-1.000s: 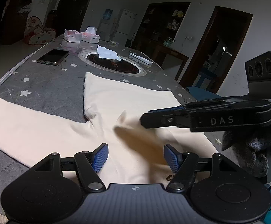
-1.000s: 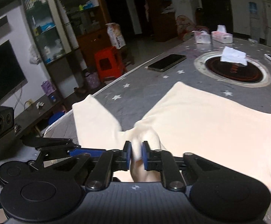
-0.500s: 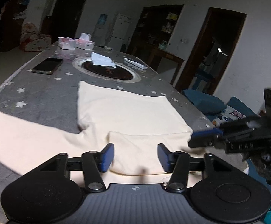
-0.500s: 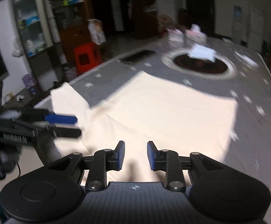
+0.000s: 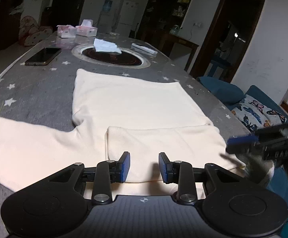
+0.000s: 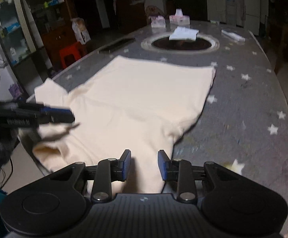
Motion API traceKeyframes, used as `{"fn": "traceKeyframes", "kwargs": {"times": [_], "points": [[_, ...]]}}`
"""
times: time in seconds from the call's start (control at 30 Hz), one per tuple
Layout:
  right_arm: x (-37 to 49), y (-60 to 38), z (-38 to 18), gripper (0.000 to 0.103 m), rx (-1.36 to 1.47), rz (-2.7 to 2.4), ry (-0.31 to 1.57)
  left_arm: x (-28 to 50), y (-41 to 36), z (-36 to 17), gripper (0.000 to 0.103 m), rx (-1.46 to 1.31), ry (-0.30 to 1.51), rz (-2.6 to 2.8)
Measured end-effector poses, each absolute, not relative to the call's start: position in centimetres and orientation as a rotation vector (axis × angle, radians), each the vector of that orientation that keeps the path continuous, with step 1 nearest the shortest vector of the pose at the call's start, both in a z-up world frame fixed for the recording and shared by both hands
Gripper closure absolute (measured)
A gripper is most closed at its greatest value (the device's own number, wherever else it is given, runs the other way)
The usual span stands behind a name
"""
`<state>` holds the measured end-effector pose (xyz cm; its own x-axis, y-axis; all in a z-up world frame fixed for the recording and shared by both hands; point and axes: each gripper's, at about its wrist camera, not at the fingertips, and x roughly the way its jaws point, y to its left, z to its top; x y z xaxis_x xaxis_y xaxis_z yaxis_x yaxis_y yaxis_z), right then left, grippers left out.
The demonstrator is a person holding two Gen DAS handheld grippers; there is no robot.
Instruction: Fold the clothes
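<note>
A cream long-sleeved top lies flat on the grey star-print table. One sleeve is folded across its near part; the other sleeve stretches out to the left. My left gripper is open and empty, low over the folded sleeve. My right gripper is open and empty over the top's near edge. Each gripper shows in the other's view, the right one blurred at the right, the left one at the left.
A phone, two tissue packs, a white cloth on a round inset hob and a white remote lie at the table's far end. A blue sofa with a butterfly cushion stands right of the table.
My right gripper let go of the sleeve it held, leaving it folded across the top, and drew back to the right. My left gripper's jaws narrowed a little but stay open.
</note>
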<state>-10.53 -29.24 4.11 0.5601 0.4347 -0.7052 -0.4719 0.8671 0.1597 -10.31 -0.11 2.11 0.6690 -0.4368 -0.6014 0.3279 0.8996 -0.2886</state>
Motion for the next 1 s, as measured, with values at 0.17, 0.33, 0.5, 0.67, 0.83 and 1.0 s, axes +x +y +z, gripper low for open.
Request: {"fn": "traceKeyframes", "kwargs": {"times": [0.17,0.33,0.5,0.67,0.83,1.0], "points": [[-8.9,-28.2,4.1,0.074,-0.041,0.571,0.771,-10.2,-0.2,2.1,0.069,-0.161,0.726,-0.421],[-8.8,-28.4,2.7,0.074,-0.096,0.491,0.779,-10.1,-0.1,2.1,0.069,-0.157,0.730,-0.423],[-9.3,-30.5,2.9,0.068,-0.076,0.428,0.791,-9.9,-0.2,2.2,0.069,-0.147,0.732,-0.425],[-9.5,-29.5,4.0,0.068,-0.060,0.483,0.729,-10.1,-0.4,2.6,0.069,-0.149,0.725,-0.422],[-8.2,-28.0,2.9,0.068,-0.036,0.532,0.746,-10.0,-0.4,2.6,0.069,-0.160,0.718,-0.420],[-8.0,-28.6,2.6,0.068,0.007,0.515,0.764,-9.8,0.2,2.2,0.069,-0.182,0.727,-0.409]]}}
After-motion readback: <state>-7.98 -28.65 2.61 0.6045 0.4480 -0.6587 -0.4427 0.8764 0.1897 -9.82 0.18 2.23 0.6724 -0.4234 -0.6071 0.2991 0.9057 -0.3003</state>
